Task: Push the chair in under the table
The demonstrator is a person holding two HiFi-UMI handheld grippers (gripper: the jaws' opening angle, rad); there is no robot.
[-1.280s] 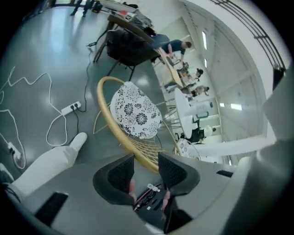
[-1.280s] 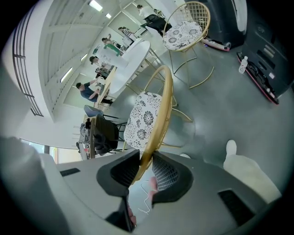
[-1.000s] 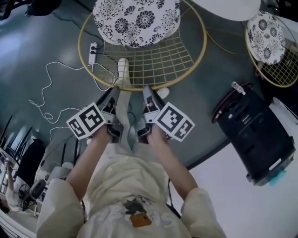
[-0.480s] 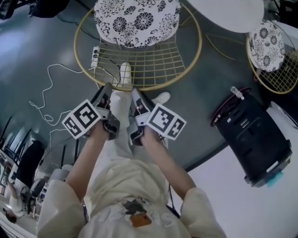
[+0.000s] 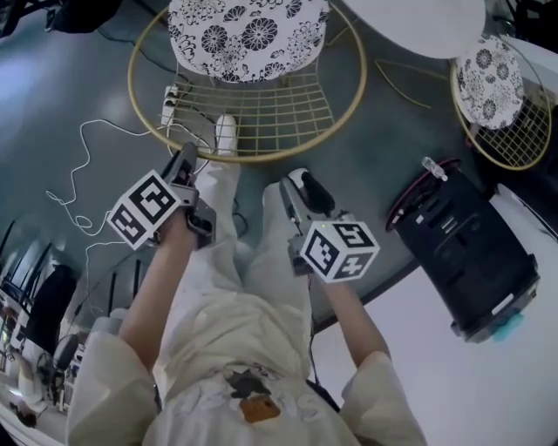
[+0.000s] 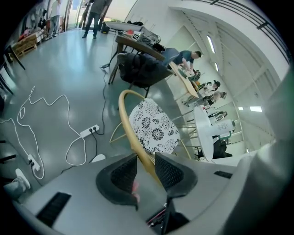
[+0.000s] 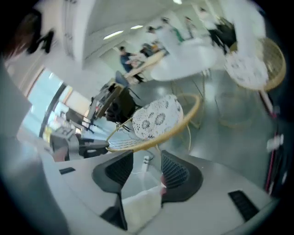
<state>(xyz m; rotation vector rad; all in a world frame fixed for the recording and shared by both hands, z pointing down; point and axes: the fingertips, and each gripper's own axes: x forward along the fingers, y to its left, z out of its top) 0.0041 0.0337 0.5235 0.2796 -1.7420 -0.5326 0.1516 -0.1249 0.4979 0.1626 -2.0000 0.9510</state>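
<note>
- Left gripper (image 5: 185, 157) clamps the chair (image 5: 248, 35) by its gold rim (image 5: 253, 160); right gripper (image 5: 296, 185) jaws just opened, empty.
- I'd expect one-sided pushing to swing it past the table (image 5: 418, 22).

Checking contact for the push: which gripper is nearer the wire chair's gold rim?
Left. The left gripper has the gold rim between its jaws, closed on it. The right gripper, whose jaws have just opened and hold nothing, sits back from it.

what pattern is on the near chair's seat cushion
The seat cushion is white with a black flower print; the head view shows it best.
</note>
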